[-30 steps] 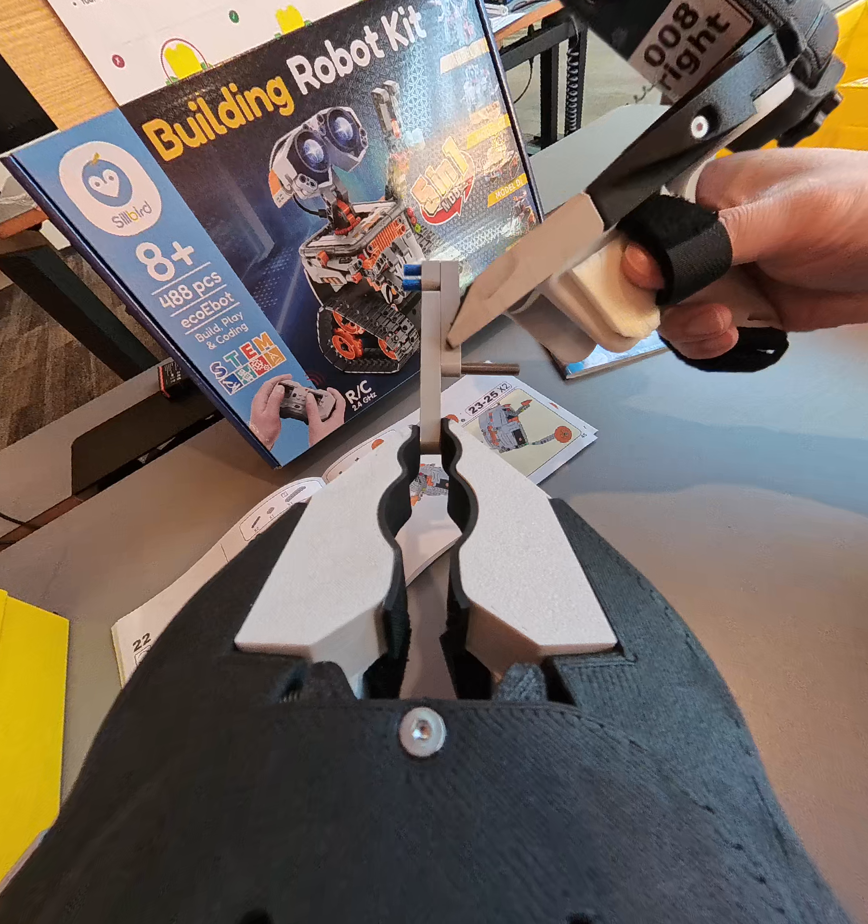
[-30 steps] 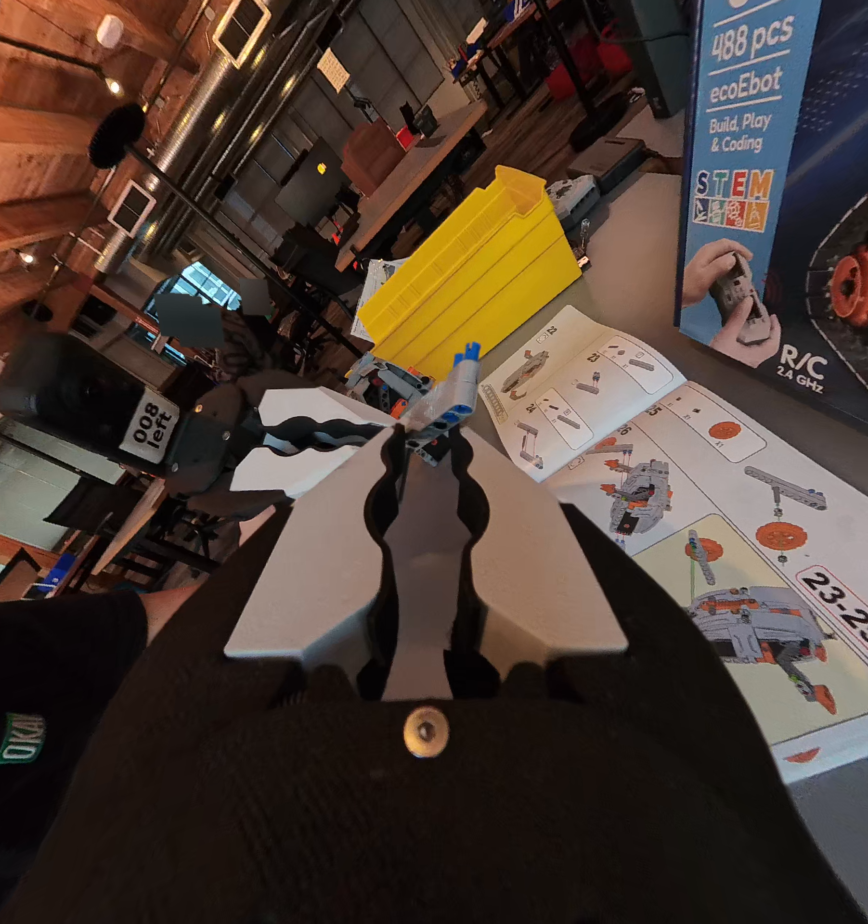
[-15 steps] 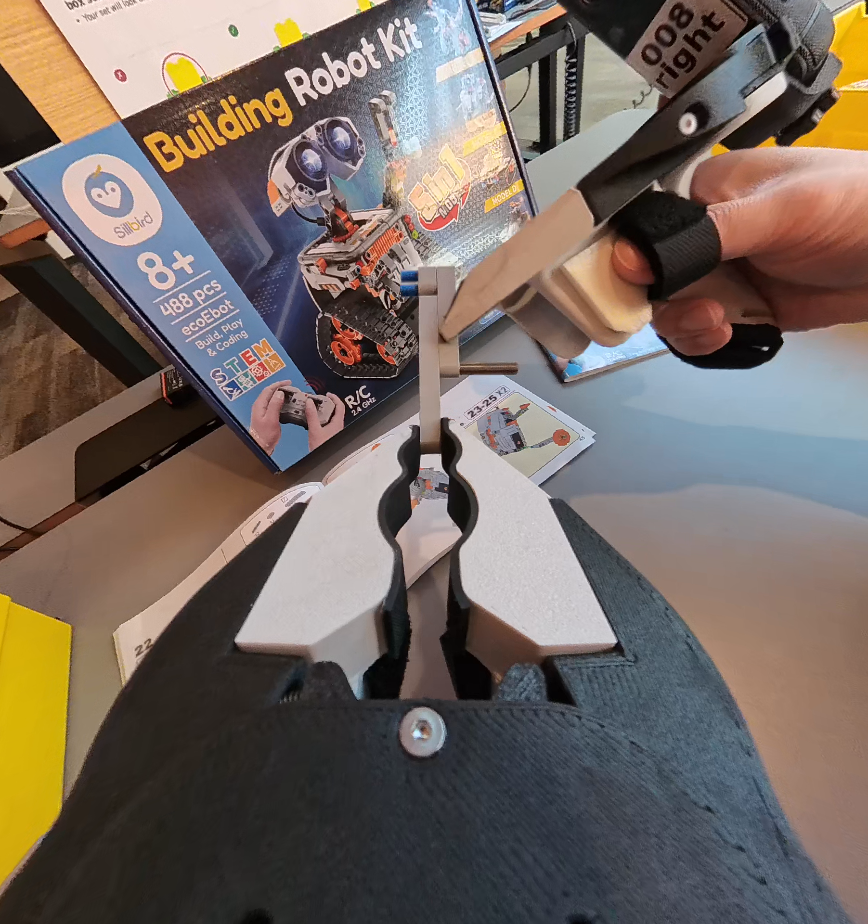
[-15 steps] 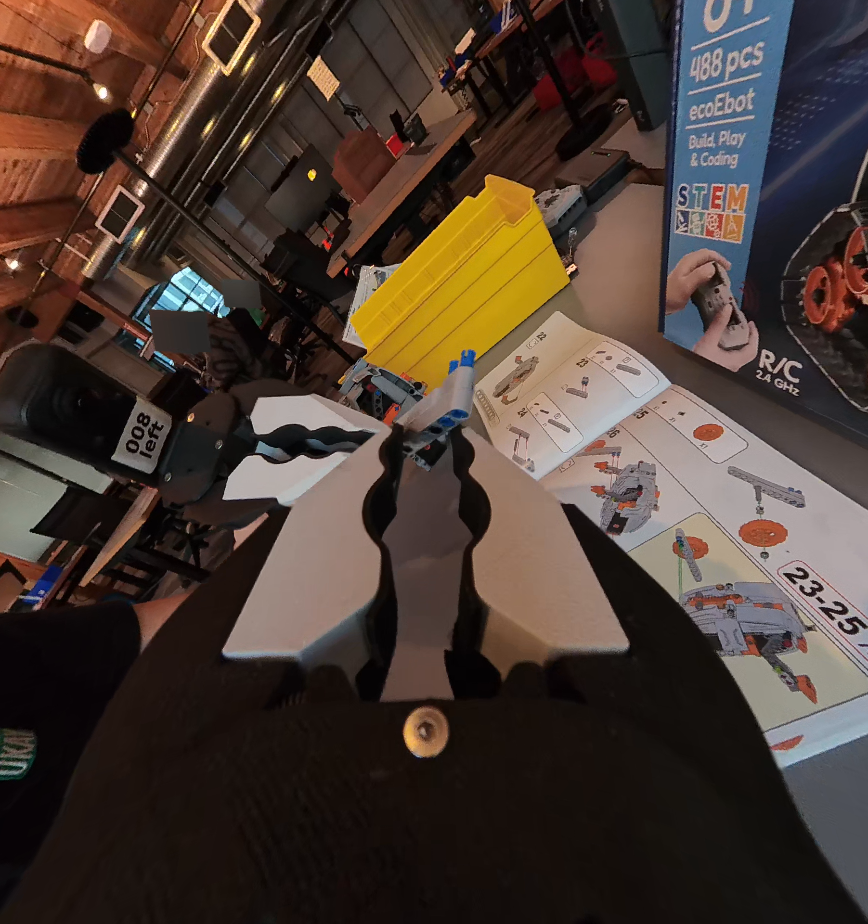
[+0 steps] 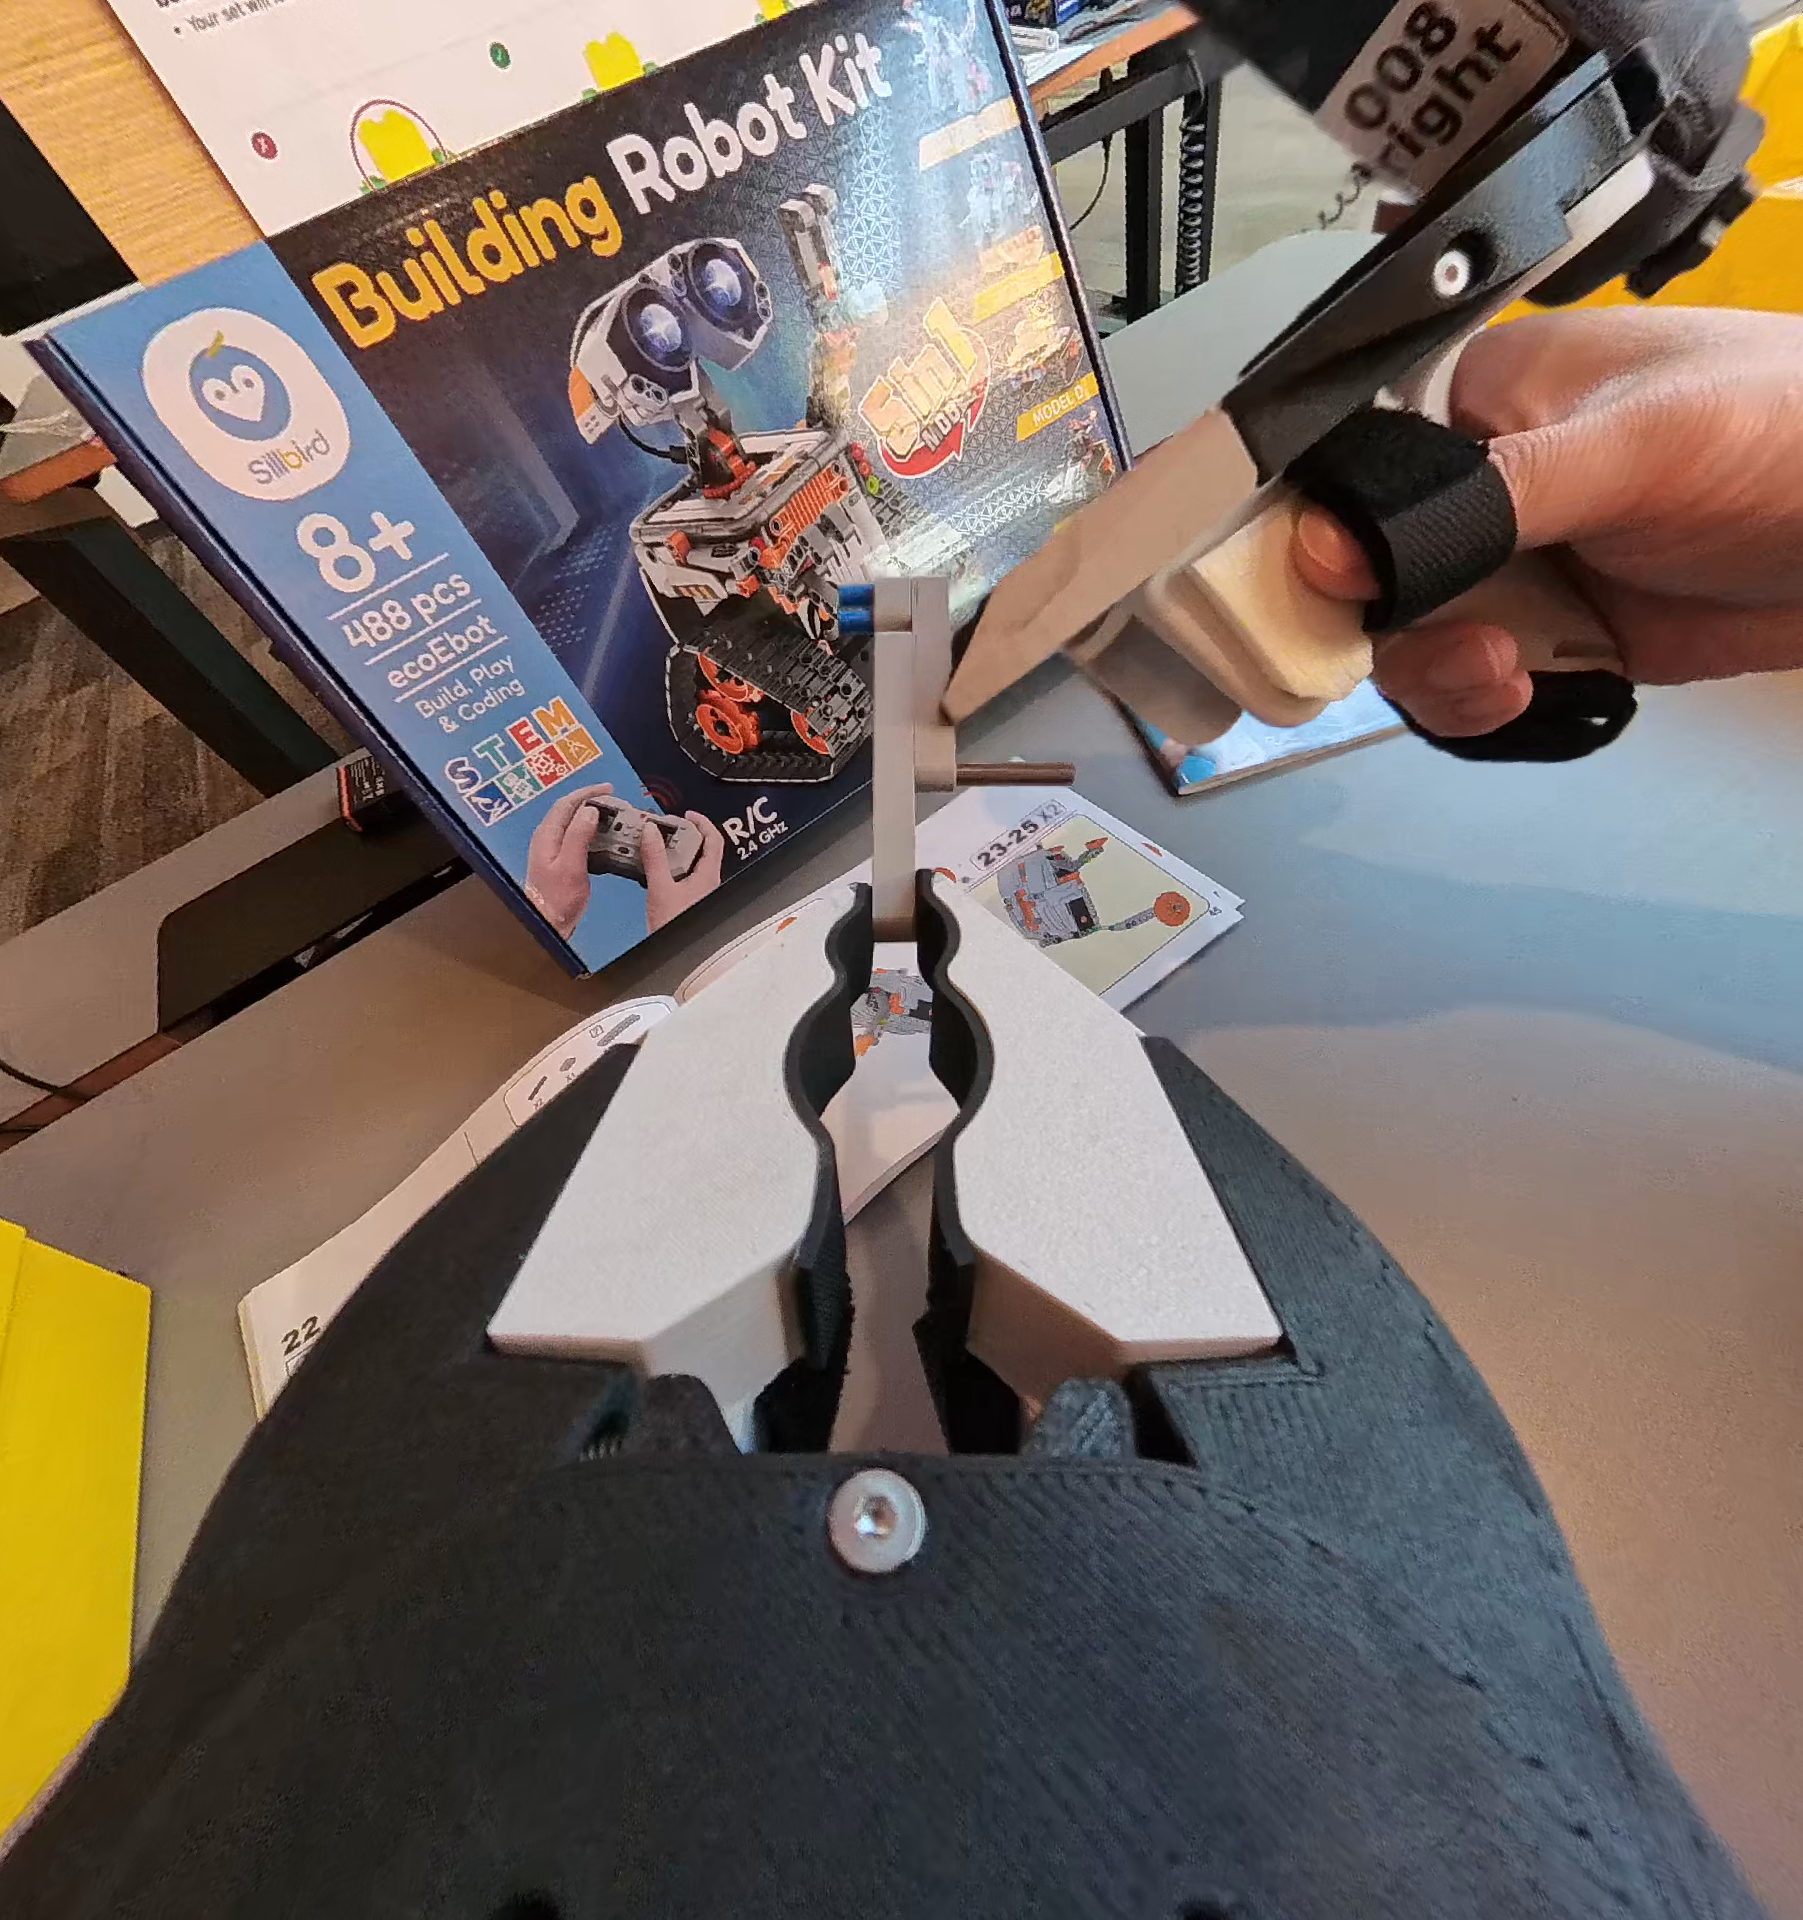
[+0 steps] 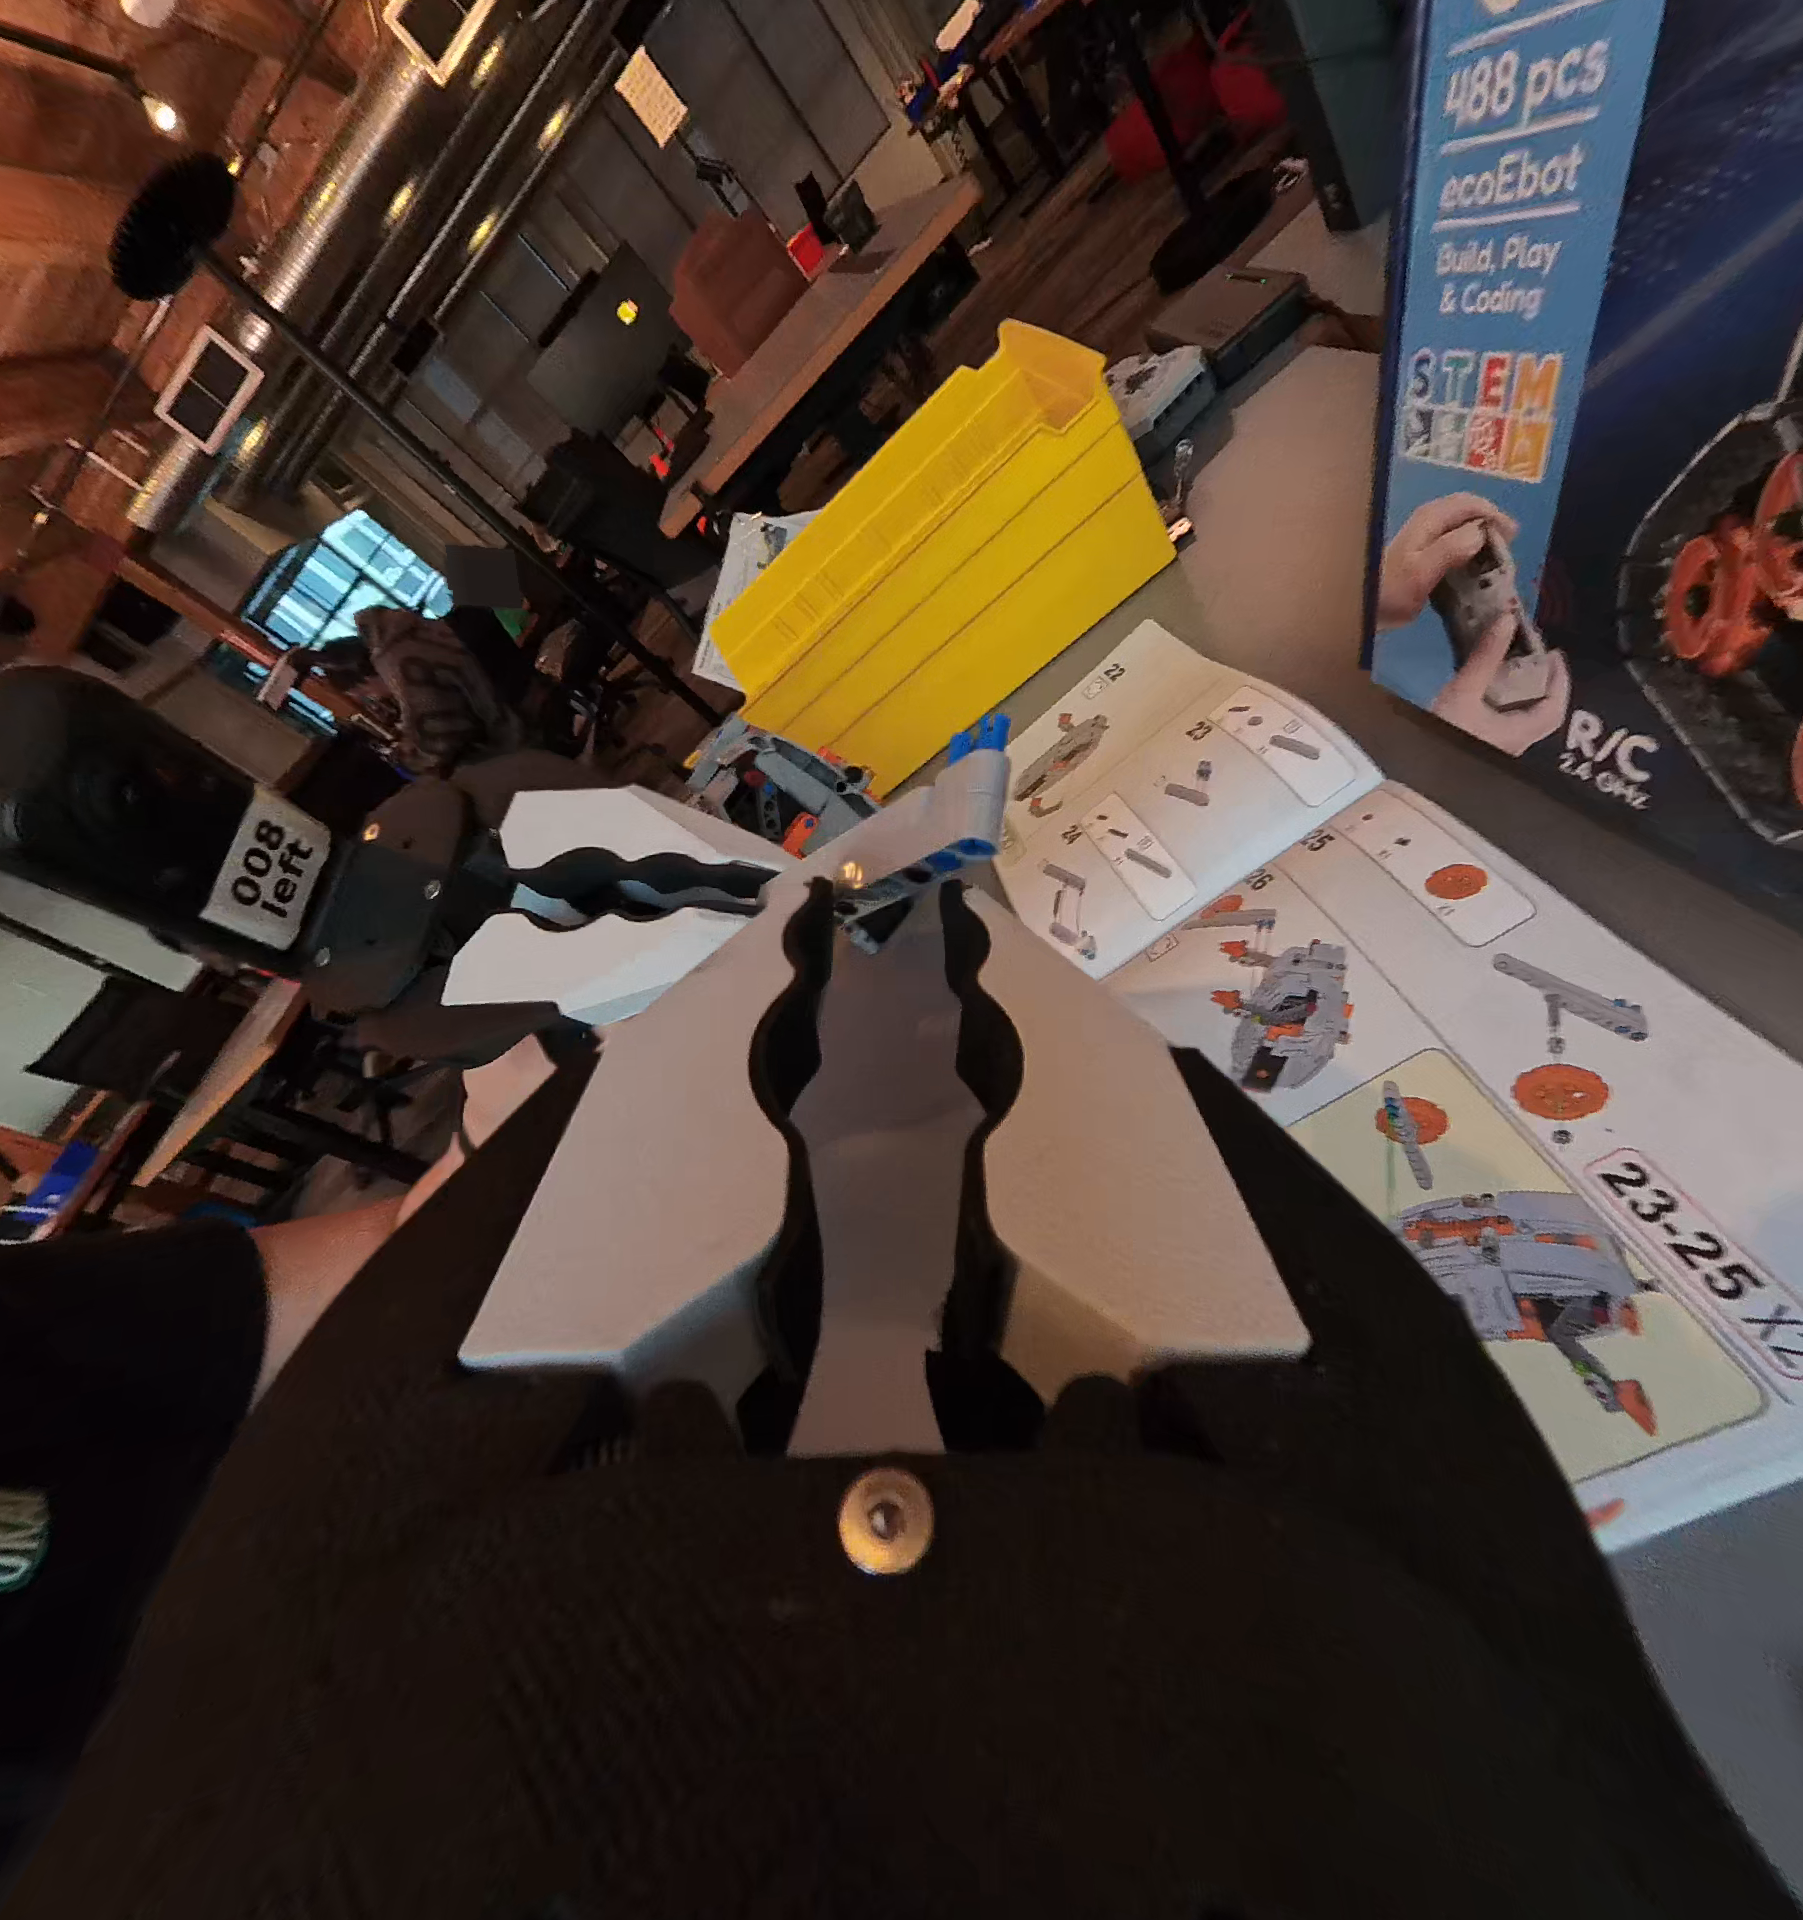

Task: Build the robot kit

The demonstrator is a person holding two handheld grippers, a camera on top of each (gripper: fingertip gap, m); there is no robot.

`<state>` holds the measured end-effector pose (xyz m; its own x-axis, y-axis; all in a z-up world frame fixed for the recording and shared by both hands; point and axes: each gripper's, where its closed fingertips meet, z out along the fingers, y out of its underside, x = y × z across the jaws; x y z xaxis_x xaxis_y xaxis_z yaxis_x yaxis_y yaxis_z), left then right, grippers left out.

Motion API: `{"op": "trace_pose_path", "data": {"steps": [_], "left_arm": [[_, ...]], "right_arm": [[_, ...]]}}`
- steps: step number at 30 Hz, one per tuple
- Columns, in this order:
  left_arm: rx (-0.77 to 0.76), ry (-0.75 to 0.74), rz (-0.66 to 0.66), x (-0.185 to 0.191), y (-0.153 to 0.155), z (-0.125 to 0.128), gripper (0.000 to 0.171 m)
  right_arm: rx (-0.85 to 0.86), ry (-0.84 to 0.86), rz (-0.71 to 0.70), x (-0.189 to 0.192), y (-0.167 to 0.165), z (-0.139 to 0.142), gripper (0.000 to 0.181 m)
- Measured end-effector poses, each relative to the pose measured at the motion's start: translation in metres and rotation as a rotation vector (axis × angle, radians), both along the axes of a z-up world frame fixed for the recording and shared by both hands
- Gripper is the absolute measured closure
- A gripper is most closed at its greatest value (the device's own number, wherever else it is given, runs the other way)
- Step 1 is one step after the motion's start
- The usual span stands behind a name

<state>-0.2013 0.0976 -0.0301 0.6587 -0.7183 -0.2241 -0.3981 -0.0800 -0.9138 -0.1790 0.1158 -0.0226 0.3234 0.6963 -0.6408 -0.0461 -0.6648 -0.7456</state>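
Observation:
My left gripper is shut on the lower end of a grey beam assembly and holds it upright above the table. The assembly has blue pins at its top and a dark axle sticking out to the right. My right gripper comes in from the upper right, its tips against the assembly's short upper beam. In the right wrist view my right gripper has its jaws narrowly apart, closed on the assembly. My left gripper shows there at the left.
A blue robot kit box stands behind. An open instruction booklet lies on the grey table. Yellow bins and a part-built model sit farther off. A yellow bin is at my left. A hand holds the right gripper. My left and right fingertips are right by each other.
Hardly anything. Both grippers stay on the beam assembly; the views have shifted only slightly.

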Motion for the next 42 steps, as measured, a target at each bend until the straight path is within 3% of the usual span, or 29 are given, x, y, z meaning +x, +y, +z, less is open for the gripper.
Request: {"op": "trace_pose_path", "data": {"steps": [3,5,14,16,21,27,34,42], "left_arm": [[0.008,-0.026,0.000,-0.002,0.000,0.005,0.166],[-0.003,-0.054,-0.006,-0.003,-0.001,0.008,0.166],[-0.019,-0.112,-0.063,0.004,-0.006,0.012,0.166],[-0.020,-0.100,-0.068,0.004,-0.006,0.009,0.166],[-0.047,-0.059,-0.084,0.005,-0.004,-0.004,0.165],[0.107,-0.151,-0.026,-0.013,-0.003,0.033,0.148],[0.256,-0.239,0.017,-0.030,-0.013,0.066,0.154],[0.129,-0.155,0.071,-0.035,0.000,0.041,0.160]], "right_arm": [[0.124,0.012,-0.132,0.015,0.015,0.019,0.166],[0.176,0.028,-0.147,0.019,0.014,0.029,0.165],[-0.028,0.178,-0.046,0.015,0.009,0.024,0.157],[-0.029,0.186,-0.012,0.013,0.005,0.026,0.171],[-0.101,0.163,-0.008,0.015,0.005,0.016,0.173],[-0.199,0.219,-0.115,0.039,0.024,0.007,0.175],[-0.427,0.048,0.062,0.021,-0.002,-0.049,0.175],[-0.563,-0.149,0.216,-0.029,-0.041,-0.109,0.175]]}}
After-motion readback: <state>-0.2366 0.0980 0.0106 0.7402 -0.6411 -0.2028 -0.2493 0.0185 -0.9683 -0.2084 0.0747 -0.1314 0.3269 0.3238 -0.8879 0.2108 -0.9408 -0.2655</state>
